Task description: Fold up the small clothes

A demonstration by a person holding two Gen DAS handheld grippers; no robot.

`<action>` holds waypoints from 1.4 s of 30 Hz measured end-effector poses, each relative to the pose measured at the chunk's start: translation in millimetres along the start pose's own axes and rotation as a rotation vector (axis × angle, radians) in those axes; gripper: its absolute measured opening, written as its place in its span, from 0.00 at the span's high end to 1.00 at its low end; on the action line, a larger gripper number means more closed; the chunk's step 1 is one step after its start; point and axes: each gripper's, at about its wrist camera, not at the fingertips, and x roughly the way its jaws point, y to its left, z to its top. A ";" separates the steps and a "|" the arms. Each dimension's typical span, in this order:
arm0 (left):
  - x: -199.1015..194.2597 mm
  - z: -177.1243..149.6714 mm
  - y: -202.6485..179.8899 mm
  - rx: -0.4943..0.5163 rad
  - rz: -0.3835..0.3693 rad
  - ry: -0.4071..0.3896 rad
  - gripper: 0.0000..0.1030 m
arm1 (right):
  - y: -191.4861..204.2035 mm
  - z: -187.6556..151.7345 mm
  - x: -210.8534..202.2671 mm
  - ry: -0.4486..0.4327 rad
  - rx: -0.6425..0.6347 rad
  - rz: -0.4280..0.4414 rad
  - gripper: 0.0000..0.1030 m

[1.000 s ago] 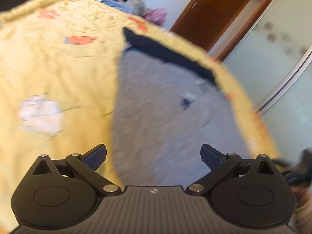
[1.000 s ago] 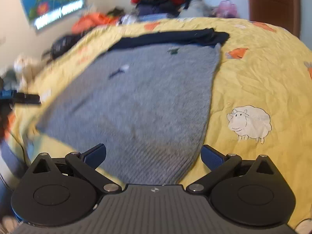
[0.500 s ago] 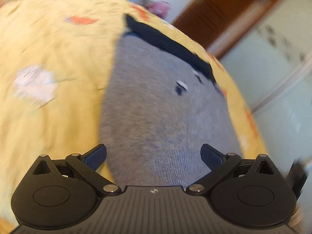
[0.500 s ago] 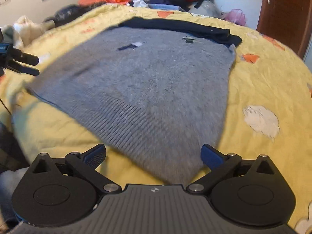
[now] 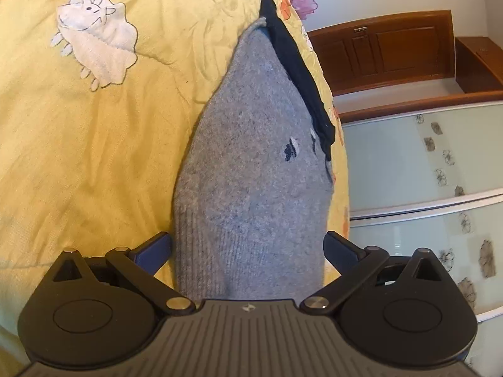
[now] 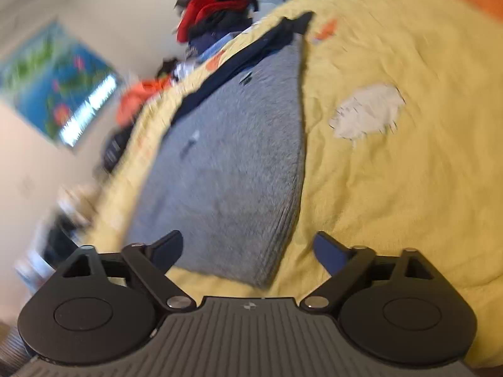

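A grey knit sweater (image 5: 251, 169) with a dark navy band (image 5: 298, 72) at its far end lies flat on the yellow bedspread (image 5: 94, 144). My left gripper (image 5: 246, 248) is open, its jaws standing on either side of the sweater's ribbed hem at a near corner. The sweater also shows in the right wrist view (image 6: 232, 163), blurred. My right gripper (image 6: 248, 248) is open and empty, just short of the sweater's other near corner.
The bedspread has white sheep patches (image 5: 97, 37) and orange patches. A pile of clothes (image 6: 217, 15) lies at the bed's far end. A wooden door (image 5: 386, 50) and glass wardrobe panels (image 5: 424, 169) stand beside the bed. A blue picture (image 6: 59, 84) hangs on the wall.
Both grippers have dropped closer to the sweater's near hem and tilted. The left one now straddles the hem corner. Both stay open.
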 end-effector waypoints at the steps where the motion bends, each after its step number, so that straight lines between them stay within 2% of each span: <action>1: 1.6 2.4 -1.2 0.007 0.001 0.008 0.00 | -4.2 0.3 1.8 0.001 0.022 0.016 0.20; 8: 23.9 9.3 -7.0 0.013 -0.025 0.081 0.00 | -10.2 3.2 21.9 0.014 0.099 0.081 0.41; 12: 21.4 6.3 -4.6 0.018 -0.042 0.077 0.02 | -2.8 -6.5 37.1 0.057 0.112 0.102 0.60; 13: 19.0 5.3 -2.2 0.019 -0.038 0.067 0.09 | -1.7 -9.6 41.3 0.067 0.121 0.116 0.68; 14: 17.9 4.4 0.0 0.019 -0.025 0.061 0.14 | -0.3 -12.9 44.4 0.074 0.125 0.117 0.71; 15: 16.8 4.1 3.3 0.013 -0.021 0.062 0.31 | 0.1 -15.3 48.4 0.078 0.131 0.106 0.76; 16: 16.8 4.6 7.9 -0.002 -0.011 0.068 0.54 | -0.3 -17.0 52.5 0.077 0.142 0.106 0.83; 18: 19.9 2.2 17.5 -0.031 0.015 0.081 0.75 | -3.4 -17.8 56.4 0.055 0.189 0.127 0.84; 19: 20.4 0.8 20.8 -0.028 0.012 0.080 0.82 | -3.9 -18.1 57.6 0.042 0.213 0.133 0.84; 22: 19.6 -2.2 23.2 -0.014 0.024 0.054 0.92 | -6.6 -21.8 62.4 0.006 0.270 0.154 0.84; 24: 19.4 -5.3 21.2 0.013 0.038 0.030 0.93 | -6.7 -25.6 65.1 -0.022 0.291 0.161 0.85; 26: 20.7 -8.3 24.0 0.005 0.016 0.020 0.93 | -10.6 -30.4 65.9 -0.065 0.346 0.176 0.86; 30: 22.3 -10.9 28.9 -0.014 -0.002 -0.009 0.94 | -14.4 -35.4 69.0 -0.097 0.376 0.183 0.89; 33: 23.0 -11.4 27.6 -0.005 0.000 -0.015 0.94 | -11.6 -40.4 69.4 -0.142 0.386 0.175 0.85; 35: 22.8 -12.6 26.8 0.000 0.004 -0.021 0.94 | -4.5 -34.6 77.0 -0.062 0.327 0.160 0.85; 36: 23.1 -12.9 26.3 0.002 0.005 -0.021 0.94 | -1.5 -31.8 77.4 -0.037 0.327 0.131 0.85; 38: 22.7 -13.0 27.0 0.007 0.005 -0.023 0.94 | 14.6 -25.0 75.9 -0.016 0.265 0.014 0.80; 39: 22.6 -13.0 27.6 0.005 0.003 -0.025 0.94 | 27.1 -21.6 73.6 -0.026 0.195 -0.034 0.64; 40: 21.8 -13.4 28.1 0.005 0.002 -0.026 0.94 | 39.4 -19.5 70.6 -0.043 0.130 -0.061 0.35; 42: 20.9 -13.5 29.3 -0.003 -0.001 -0.025 0.94 | 60.9 -15.9 64.6 -0.075 0.045 -0.110 0.00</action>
